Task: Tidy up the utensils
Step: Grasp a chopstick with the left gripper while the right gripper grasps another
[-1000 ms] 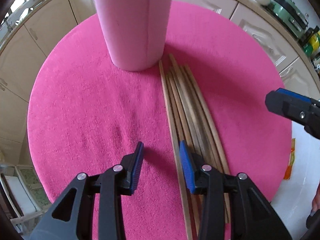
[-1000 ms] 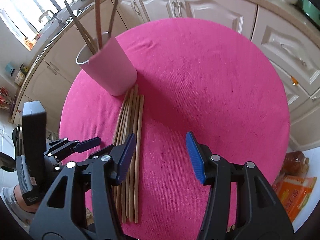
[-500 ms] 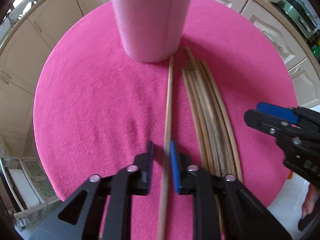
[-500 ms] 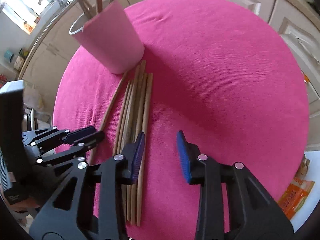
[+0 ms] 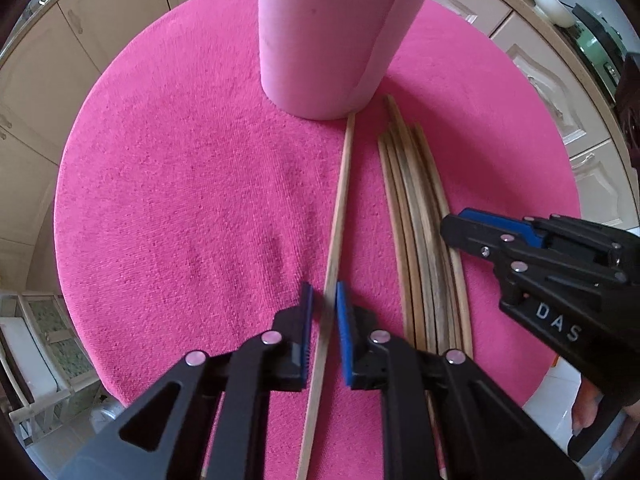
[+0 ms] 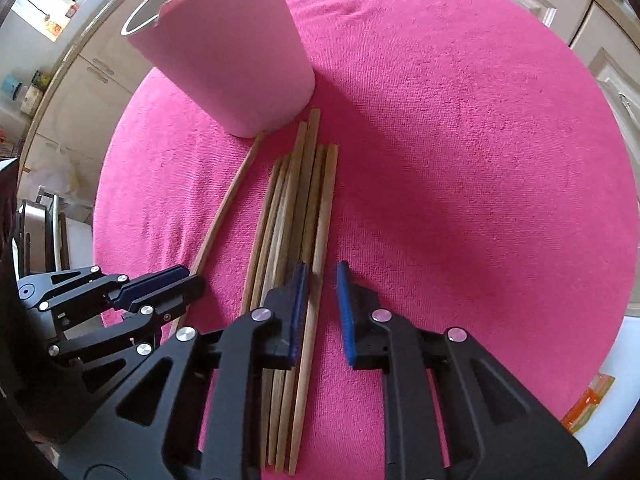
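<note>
Pink mat (image 5: pixel 168 184), left gripper (image 5: pixel 322 312) fingers now pinching one chopstick (image 5: pixel 340 200), right gripper (image 6: pixel 320 300) fingers just narrowed around another chopstick (image 6: pixel 325 200)

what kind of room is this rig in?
Most likely a home kitchen. Cream cabinet doors run round behind the pink table cloth, a white bowl sits on the counter above them, and loose chopsticks lie beside a pink cup.
</note>
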A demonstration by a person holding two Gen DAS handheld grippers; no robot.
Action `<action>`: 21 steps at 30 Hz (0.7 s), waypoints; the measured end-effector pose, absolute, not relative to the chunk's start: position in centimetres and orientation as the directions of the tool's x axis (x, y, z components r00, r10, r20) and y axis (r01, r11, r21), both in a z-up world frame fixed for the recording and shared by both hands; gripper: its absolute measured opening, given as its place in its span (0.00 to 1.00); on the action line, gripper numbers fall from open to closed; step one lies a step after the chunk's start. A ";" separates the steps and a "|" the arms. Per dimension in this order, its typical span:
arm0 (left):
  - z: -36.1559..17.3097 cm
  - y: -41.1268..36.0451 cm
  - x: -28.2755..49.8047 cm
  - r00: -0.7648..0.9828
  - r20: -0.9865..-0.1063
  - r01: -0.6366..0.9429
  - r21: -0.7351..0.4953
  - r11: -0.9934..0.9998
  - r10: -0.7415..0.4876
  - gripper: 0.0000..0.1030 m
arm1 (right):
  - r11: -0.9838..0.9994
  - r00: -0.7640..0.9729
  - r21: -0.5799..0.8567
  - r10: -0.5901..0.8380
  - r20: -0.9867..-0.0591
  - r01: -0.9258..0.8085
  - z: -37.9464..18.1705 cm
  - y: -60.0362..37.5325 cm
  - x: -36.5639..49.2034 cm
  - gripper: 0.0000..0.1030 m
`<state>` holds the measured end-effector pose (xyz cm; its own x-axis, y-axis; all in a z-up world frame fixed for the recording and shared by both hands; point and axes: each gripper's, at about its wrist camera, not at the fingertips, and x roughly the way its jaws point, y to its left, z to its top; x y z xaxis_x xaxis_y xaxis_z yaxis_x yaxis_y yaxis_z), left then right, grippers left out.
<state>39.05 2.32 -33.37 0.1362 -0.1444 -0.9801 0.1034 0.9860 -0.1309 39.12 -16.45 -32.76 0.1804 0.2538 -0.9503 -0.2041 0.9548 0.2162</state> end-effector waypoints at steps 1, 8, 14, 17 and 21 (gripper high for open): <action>-33.6 1.9 39.4 0.132 -0.981 0.103 -0.131 0.986 -0.144 0.12 | 0.956 0.171 0.218 0.252 -0.953 -0.197 -32.8 -16.4 39.4 0.16; -33.8 0.5 41.2 0.070 -0.993 0.121 -0.086 0.989 -0.095 0.12 | 0.970 0.121 0.148 0.174 -0.977 -0.195 -33.0 -15.3 40.4 0.14; -33.8 0.1 42.0 0.040 -0.996 0.121 -0.074 0.990 -0.079 0.12 | 0.973 0.129 0.133 0.159 -0.979 -0.191 -33.2 -14.3 40.5 0.11; -33.8 -0.5 42.6 0.033 -0.997 0.135 -0.061 0.989 -0.066 0.11 | 0.969 0.125 0.157 0.182 -0.975 -0.189 -33.2 -14.6 40.5 0.07; -33.5 -1.0 42.3 0.050 -0.996 0.145 -0.065 0.987 -0.073 0.07 | 0.963 0.132 0.227 0.247 -0.960 -0.148 -32.8 -16.2 40.1 0.05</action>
